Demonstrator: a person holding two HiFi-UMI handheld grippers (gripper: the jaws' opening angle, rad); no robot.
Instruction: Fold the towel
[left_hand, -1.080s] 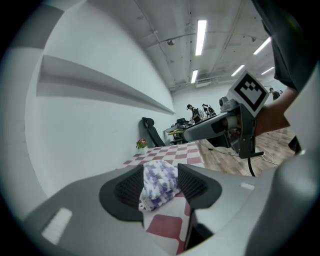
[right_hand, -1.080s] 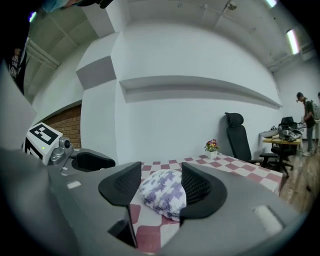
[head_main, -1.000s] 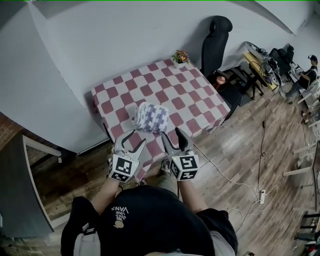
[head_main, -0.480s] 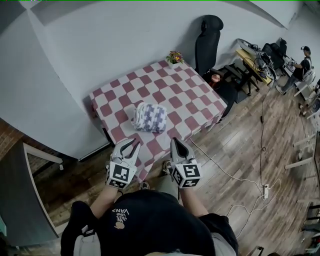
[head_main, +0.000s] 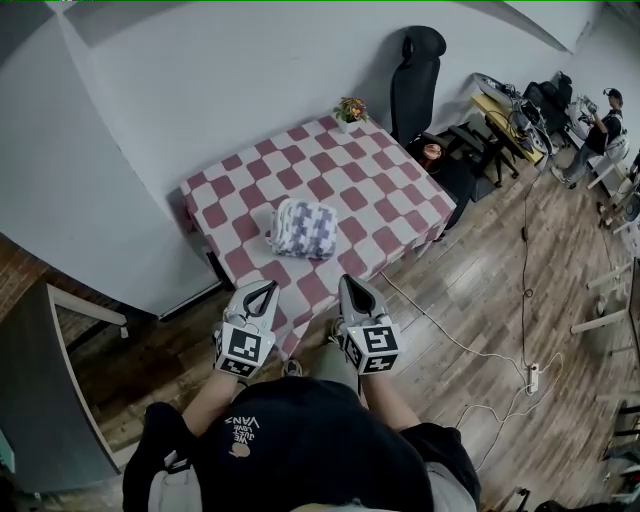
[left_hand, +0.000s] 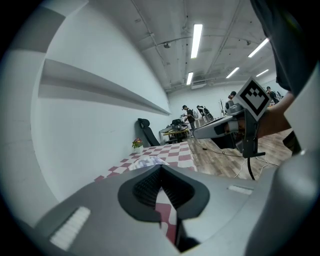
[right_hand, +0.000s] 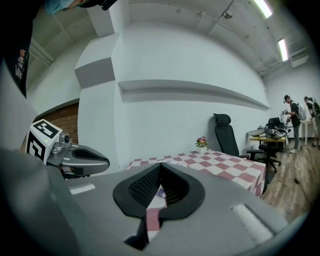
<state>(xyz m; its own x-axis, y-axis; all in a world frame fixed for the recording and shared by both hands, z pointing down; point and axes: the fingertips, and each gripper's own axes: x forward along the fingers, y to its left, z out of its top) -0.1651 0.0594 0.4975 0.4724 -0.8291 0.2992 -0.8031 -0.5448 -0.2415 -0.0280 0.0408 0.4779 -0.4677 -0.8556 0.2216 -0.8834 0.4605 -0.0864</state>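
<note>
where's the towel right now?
Head view: the towel lies as a compact bundle near the middle of the checkered table, ahead of the left hand-held gripper and right hand-held gripper, touching neither.

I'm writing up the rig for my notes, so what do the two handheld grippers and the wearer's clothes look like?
Both the left gripper and the right gripper have pale grey tapering shells. Each carries a white cube with black square markers. The pads are black and ribbed. The person wears a black top with a small light print.
</note>
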